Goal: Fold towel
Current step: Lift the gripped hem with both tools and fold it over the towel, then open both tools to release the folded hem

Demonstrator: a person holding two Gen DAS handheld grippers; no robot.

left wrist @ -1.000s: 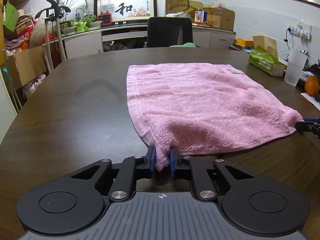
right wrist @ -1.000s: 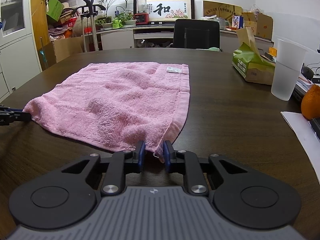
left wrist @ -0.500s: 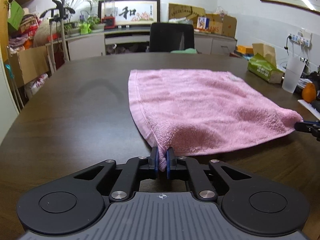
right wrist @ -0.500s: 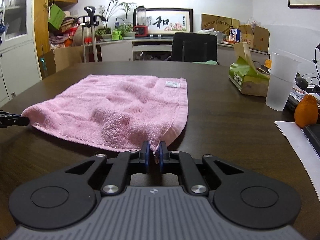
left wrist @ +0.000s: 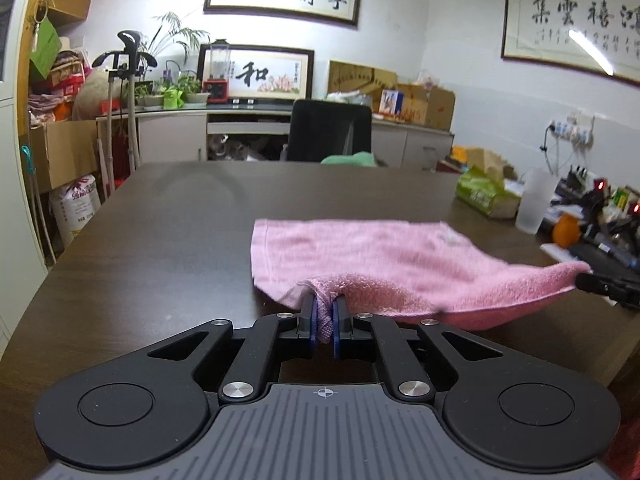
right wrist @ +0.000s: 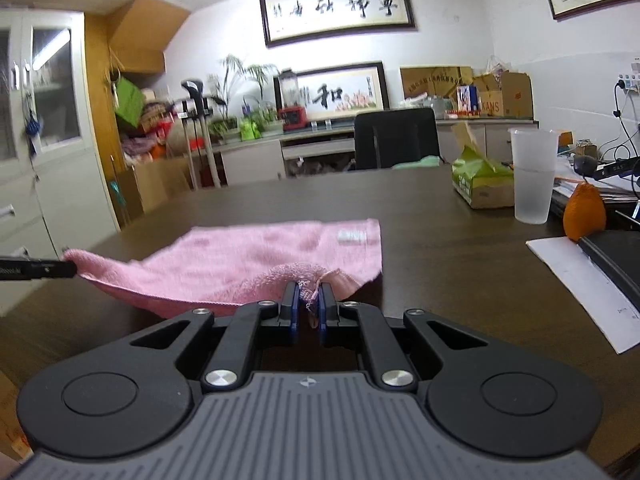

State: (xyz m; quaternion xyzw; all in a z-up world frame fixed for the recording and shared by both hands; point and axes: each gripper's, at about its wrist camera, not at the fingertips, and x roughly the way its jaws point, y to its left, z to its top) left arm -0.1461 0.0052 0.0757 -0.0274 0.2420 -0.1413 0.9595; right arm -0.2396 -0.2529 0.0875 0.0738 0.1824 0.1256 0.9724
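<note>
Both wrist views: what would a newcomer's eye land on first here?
The pink towel, near edge lifted off the dark table, far edge still lying on it. The left claw and right claw each pinch a near corner. A frosted cup stands at the right.

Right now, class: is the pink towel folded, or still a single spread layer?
Not folded yet. The pink towel is one layer; only its near edge is raised, pinched by the left gripper and right gripper.
</note>
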